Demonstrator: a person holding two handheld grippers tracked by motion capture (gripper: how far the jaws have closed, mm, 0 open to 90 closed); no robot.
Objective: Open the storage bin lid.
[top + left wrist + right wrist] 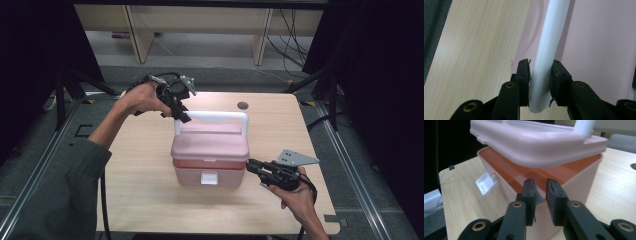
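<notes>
Pink lidded box (210,162) at table (140,165) centre — lid (210,142) raised off the base.
L gripper (181,116) clamps the white handle (215,116) at far left; R gripper (251,166) near-right of box — jaws narrowly apart, nothing gripped.

A box (210,167) stands near the middle of the surface (140,180), its lid (210,142) lifted off the rim, its latch (209,178) facing the person. The handle (215,116) arches over the lid. The left tool (182,117) is at the handle's left end; the right tool (251,166) is just beside the box's right rim. A round hole (242,105) lies behind the box.
</notes>
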